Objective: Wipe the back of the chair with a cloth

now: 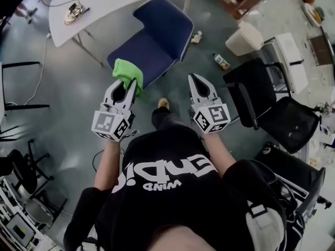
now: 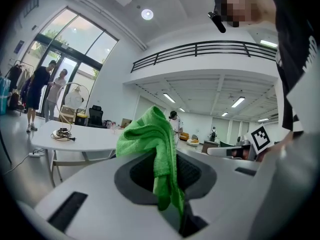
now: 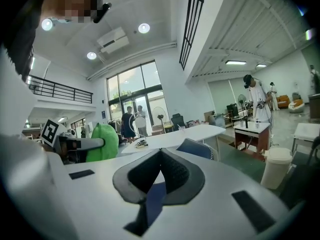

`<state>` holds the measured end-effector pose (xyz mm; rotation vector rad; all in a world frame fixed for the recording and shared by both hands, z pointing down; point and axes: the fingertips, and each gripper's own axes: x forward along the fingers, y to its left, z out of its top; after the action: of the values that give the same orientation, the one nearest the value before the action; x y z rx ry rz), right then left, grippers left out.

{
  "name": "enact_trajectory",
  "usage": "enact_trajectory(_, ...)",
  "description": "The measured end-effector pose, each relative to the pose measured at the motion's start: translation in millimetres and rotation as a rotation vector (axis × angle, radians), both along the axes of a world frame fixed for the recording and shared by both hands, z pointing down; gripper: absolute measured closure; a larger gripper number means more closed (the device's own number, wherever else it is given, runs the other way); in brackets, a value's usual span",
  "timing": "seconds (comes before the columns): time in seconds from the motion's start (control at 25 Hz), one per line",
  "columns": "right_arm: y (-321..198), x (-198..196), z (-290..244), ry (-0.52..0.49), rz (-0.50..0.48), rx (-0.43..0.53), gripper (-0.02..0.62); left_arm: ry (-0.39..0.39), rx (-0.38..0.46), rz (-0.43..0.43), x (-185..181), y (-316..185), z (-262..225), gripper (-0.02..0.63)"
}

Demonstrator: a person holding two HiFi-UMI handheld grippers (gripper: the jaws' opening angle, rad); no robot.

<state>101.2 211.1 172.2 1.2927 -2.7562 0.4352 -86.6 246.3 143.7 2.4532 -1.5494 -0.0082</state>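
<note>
Pinched together, my left fingers (image 2: pixel 85 184) clamp a green cloth (image 2: pixel 150 134). Its bunched top stands up past the tips, and a loose fold hangs down through the gap between the dark pads. From the head view my left gripper (image 1: pixel 131 83) points away from me. The cloth at its tip lies over the near left corner of the blue chair (image 1: pixel 157 35). Whether cloth and chair touch, I cannot tell from above.

My right fingers (image 3: pixel 225 184) are closed as well, tip against tip, and they grip nothing. Only a strip of the chair's blue shows through the small opening behind the tips. The right gripper (image 1: pixel 194 78) is level with the left one and apart from it. It sits just off the chair's near right edge and is not touching it.

The chair stands on the grey floor (image 1: pixel 78 98) in front of me. Its far side reaches toward a white table (image 1: pixel 104 4), and a coil of cable (image 1: pixel 73 12) lies on the table's left part. To the right of the chair a bottle (image 1: pixel 222 61) lies on the floor, with a pale bin (image 1: pixel 245 38) a little farther off. Two black chairs (image 1: pixel 251 88) stand at the right, well apart from the blue one. My shoe (image 1: pixel 163 103) shows on the floor between the two grippers.
</note>
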Motion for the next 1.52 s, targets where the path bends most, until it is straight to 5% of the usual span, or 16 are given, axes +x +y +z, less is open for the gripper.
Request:
enact_trajectory(0.48, -99.0, -10.0, -22.8, -0.032, -0.026, 0.037, 0.598, -0.009, -0.012, -0.017, 1.9, -90.3, -6.5, 0.537)
enact_trajectory(0.8, -123.8, -16.2, -12.5, -0.033, 0.075, 0.007, 0.598, -0.012, -0.008, 0.044, -14.2, -130.7, -9.7, 0.537)
enact_trajectory(1.52, -188.9, -38.8, 64.9, -0.053, 0.186, -0.036, 0.598, 0.01, -0.055, 0.127, -29.8, -237.9, 75.3, 0.537)
